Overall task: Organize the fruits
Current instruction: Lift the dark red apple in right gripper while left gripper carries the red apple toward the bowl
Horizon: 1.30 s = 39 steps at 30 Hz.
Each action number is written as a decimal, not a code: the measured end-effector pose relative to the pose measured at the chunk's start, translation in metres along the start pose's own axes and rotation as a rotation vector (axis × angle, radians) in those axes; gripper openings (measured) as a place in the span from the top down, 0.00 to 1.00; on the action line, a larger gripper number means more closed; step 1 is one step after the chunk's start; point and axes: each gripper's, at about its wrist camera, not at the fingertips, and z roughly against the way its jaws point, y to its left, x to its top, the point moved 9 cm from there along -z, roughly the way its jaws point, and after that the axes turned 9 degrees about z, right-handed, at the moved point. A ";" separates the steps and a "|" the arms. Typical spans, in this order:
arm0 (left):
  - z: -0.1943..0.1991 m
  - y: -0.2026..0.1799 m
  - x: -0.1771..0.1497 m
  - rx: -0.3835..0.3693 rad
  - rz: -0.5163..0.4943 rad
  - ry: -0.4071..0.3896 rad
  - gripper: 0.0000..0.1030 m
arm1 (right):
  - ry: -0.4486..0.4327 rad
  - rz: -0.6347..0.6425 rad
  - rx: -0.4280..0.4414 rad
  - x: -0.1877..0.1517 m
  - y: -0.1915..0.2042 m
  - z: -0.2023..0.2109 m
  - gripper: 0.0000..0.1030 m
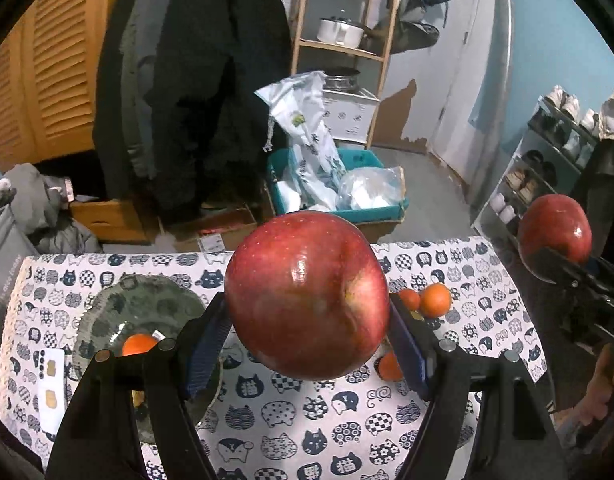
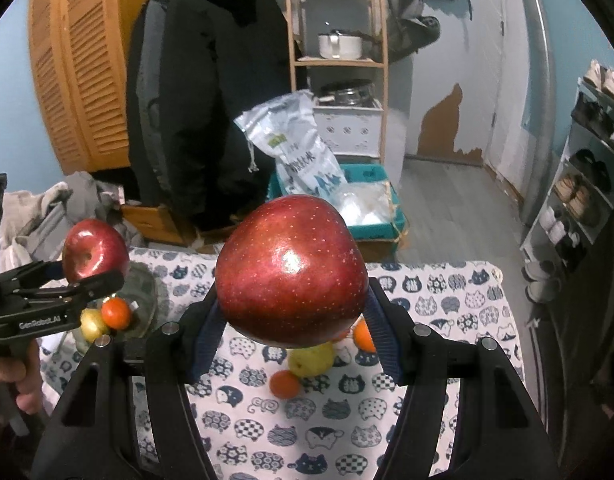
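Note:
My left gripper (image 1: 307,320) is shut on a big red apple (image 1: 307,294), held above the cat-print cloth (image 1: 291,412). My right gripper (image 2: 293,320) is shut on a second red apple (image 2: 291,270), also lifted off the table. Each wrist view catches the other gripper with its apple at the edge: the right one's apple (image 1: 557,232) and the left one's apple (image 2: 93,250). A glass plate (image 1: 107,312) at the left holds an orange (image 1: 137,344). Loose oranges (image 1: 435,300) and a yellow pear (image 2: 311,360) lie on the cloth.
Beyond the table's far edge stand a teal crate (image 1: 367,208) with bags, a dark coat (image 2: 203,92) and a wooden shelf (image 2: 335,60) with pots. A shoe rack (image 2: 587,184) lines the right wall. A white card (image 1: 51,388) lies near the plate.

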 end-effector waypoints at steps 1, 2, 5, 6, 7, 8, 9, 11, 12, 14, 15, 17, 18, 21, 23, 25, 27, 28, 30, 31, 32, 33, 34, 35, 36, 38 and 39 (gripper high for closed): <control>0.002 0.003 0.001 0.002 0.006 -0.003 0.25 | -0.005 0.003 0.004 0.002 0.003 0.001 0.37; 0.004 0.007 0.002 0.004 0.013 -0.008 0.25 | -0.008 0.007 0.007 0.005 0.006 0.001 0.37; 0.011 0.017 0.005 0.012 0.024 -0.023 0.25 | -0.016 0.015 0.019 0.010 0.014 0.002 0.37; 0.014 0.020 0.006 0.015 0.028 -0.029 0.25 | -0.019 0.017 0.023 0.012 0.016 0.001 0.37; 0.016 0.023 0.006 0.019 0.031 -0.034 0.25 | -0.021 0.020 0.026 0.014 0.019 0.001 0.37; 0.019 0.027 0.008 0.023 0.034 -0.041 0.25 | -0.026 0.025 0.029 0.017 0.022 0.001 0.37; 0.021 0.030 0.010 0.026 0.036 -0.045 0.25 | -0.030 0.029 0.032 0.020 0.026 0.001 0.37; 0.026 0.038 0.011 0.036 0.046 -0.054 0.25 | -0.034 0.034 0.040 0.025 0.033 0.001 0.37; 0.028 0.042 0.012 0.039 0.050 -0.058 0.25 | -0.037 0.036 0.045 0.026 0.035 0.000 0.37; 0.032 0.051 0.013 0.050 0.060 -0.067 0.25 | -0.040 0.043 0.054 0.030 0.043 -0.002 0.37; 0.034 0.055 0.013 0.055 0.063 -0.071 0.25 | -0.041 0.047 0.059 0.032 0.047 -0.003 0.37; 0.037 0.066 0.014 0.070 0.074 -0.078 0.25 | -0.043 0.055 0.070 0.036 0.056 -0.005 0.37; 0.038 0.070 0.015 0.074 0.079 -0.080 0.25 | -0.044 0.060 0.077 0.039 0.062 -0.007 0.37; 0.040 0.090 0.016 0.096 0.104 -0.083 0.25 | -0.045 0.071 0.099 0.045 0.077 -0.013 0.37; 0.042 0.104 0.015 0.113 0.118 -0.083 0.25 | -0.043 0.080 0.117 0.048 0.088 -0.018 0.37; 0.042 0.114 0.015 0.127 0.130 -0.083 0.25 | -0.043 0.085 0.137 0.052 0.099 -0.023 0.37; 0.043 0.129 0.014 0.145 0.144 -0.080 0.25 | -0.038 0.087 0.164 0.055 0.112 -0.030 0.37; 0.043 0.136 0.014 0.155 0.150 -0.079 0.25 | -0.036 0.090 0.174 0.057 0.119 -0.033 0.37; 0.043 0.149 0.014 0.172 0.158 -0.078 0.25 | -0.030 0.099 0.191 0.061 0.131 -0.040 0.37; 0.042 0.156 0.014 0.183 0.163 -0.075 0.25 | -0.029 0.102 0.198 0.062 0.136 -0.042 0.37; 0.042 0.160 0.013 0.191 0.168 -0.073 0.25 | -0.028 0.107 0.209 0.064 0.143 -0.046 0.37; 0.041 0.168 0.012 0.199 0.175 -0.070 0.25 | -0.026 0.109 0.217 0.066 0.149 -0.049 0.37; 0.041 0.175 0.010 0.205 0.182 -0.067 0.25 | -0.024 0.112 0.228 0.068 0.156 -0.052 0.37; 0.040 0.181 0.009 0.213 0.188 -0.062 0.25 | -0.023 0.114 0.235 0.068 0.161 -0.054 0.37; 0.040 0.188 0.007 0.219 0.194 -0.059 0.25 | -0.021 0.117 0.244 0.070 0.167 -0.057 0.37; 0.040 0.196 0.005 0.228 0.204 -0.056 0.25 | -0.017 0.126 0.255 0.071 0.177 -0.062 0.37; 0.041 0.203 0.004 0.235 0.213 -0.053 0.25 | -0.015 0.130 0.260 0.072 0.182 -0.065 0.37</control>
